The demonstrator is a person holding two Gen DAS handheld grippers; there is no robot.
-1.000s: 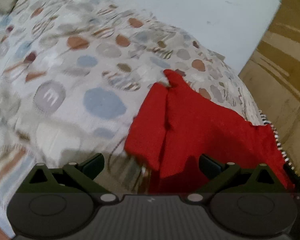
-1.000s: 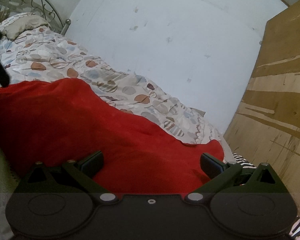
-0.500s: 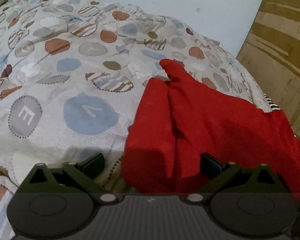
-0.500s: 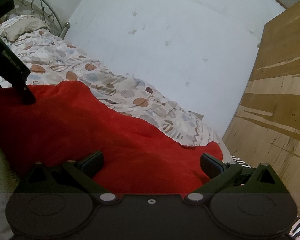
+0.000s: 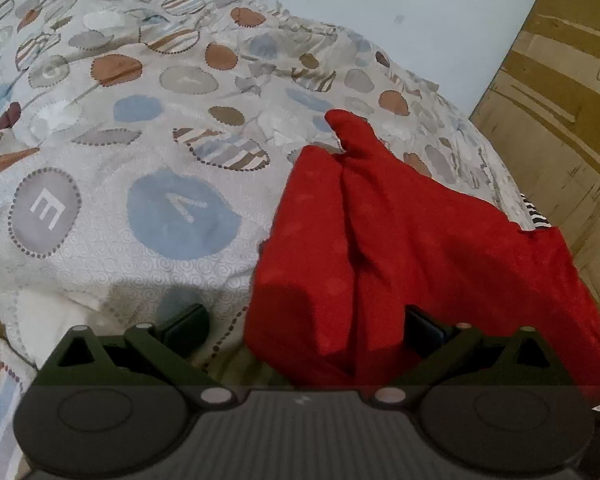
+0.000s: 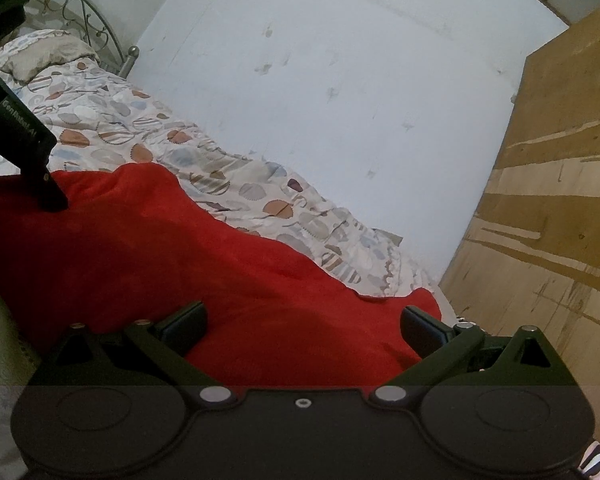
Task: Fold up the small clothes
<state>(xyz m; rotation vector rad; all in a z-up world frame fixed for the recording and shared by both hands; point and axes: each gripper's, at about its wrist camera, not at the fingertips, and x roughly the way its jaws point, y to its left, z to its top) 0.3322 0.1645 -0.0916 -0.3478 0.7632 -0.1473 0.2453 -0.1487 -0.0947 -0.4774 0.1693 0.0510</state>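
We hold both grippers low over a red garment (image 5: 400,240) that lies on the bed's patterned quilt (image 5: 148,160), near the bed's right edge. In the left wrist view the left gripper (image 5: 302,322) has its jaws spread wide with nothing between them; the left finger sits over bare quilt and the right finger over the red cloth, whose near left corner is doubled over into a thick fold. A narrow strip of the garment points away toward the far side of the bed. In the right wrist view the right gripper (image 6: 302,322) is likewise spread wide and holds nothing, with red fabric filling the space beneath it. At the far left of that view the left gripper's dark finger tip meets the red cloth. A pillow (image 6: 44,52) and a metal headboard (image 6: 80,12) stand at the far end, a pale wall (image 6: 340,100) runs behind the bed, and a wooden panel (image 6: 552,200) rises on the right.
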